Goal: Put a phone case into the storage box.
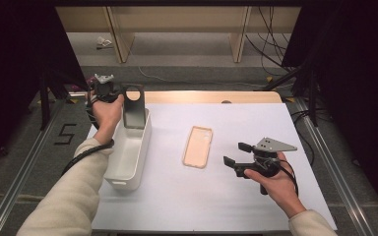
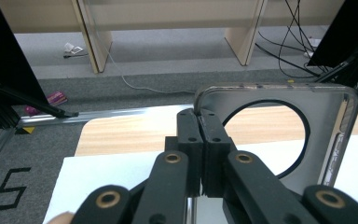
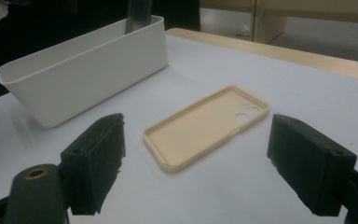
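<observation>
My left gripper (image 1: 120,96) is shut on the top edge of a dark phone case (image 1: 134,112) with a round cut-out, holding it upright over the far end of a white bin (image 1: 128,162). In the left gripper view the jaws pinch the case (image 2: 317,121) at its upper left corner, gripper (image 2: 200,122). A beige phone case (image 1: 197,146) lies open side up on the white mat. My right gripper (image 1: 236,153) hovers open just right of it; in the right gripper view the beige case (image 3: 205,130) lies ahead between the spread jaws, gripper (image 3: 205,163).
The white mat (image 1: 256,118) covers a wooden table whose far edge (image 1: 211,96) shows. The white bin (image 3: 84,70) stands along the mat's left side. Black frames, cables and wooden shelf legs stand beyond the table. A floor marking "5" (image 1: 64,133) lies left.
</observation>
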Demonstrator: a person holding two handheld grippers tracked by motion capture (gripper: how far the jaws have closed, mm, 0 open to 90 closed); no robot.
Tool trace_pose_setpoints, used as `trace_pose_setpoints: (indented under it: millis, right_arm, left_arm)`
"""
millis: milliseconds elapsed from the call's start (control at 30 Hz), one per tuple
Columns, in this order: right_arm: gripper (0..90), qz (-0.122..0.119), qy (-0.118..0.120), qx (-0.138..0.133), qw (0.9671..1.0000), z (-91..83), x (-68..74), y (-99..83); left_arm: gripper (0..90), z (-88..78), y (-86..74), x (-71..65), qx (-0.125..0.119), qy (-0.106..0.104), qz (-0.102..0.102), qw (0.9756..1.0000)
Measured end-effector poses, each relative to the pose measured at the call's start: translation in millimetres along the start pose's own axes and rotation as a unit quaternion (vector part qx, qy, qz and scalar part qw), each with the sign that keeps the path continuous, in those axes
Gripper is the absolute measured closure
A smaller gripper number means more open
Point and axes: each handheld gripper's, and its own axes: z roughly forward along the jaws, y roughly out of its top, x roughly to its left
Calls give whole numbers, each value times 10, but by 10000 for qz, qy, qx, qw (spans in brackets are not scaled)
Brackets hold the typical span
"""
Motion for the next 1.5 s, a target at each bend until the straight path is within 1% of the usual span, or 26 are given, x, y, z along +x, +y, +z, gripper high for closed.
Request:
trace_pose_setpoints:
  millis: [367, 933, 1200, 1500]
  right_arm:
    - [199, 3, 10, 4, 10000, -1, 0, 1]
    - [199, 0, 14, -4, 10000, -2, 3, 1]
    - [199, -3, 11, -3, 10000, -2, 3, 2]
    - [199, 2, 6, 1, 10000, -5, 2, 1]
  left_arm:
    - [882, 47, -63, -9, 106, 16, 98, 9999]
    - [879, 96, -139, 2, 225, 30, 159, 9996]
    - [871, 124, -191, -9, 331, 55, 323, 9989]
    - [863, 172, -262, -8, 502, 77, 410, 9979]
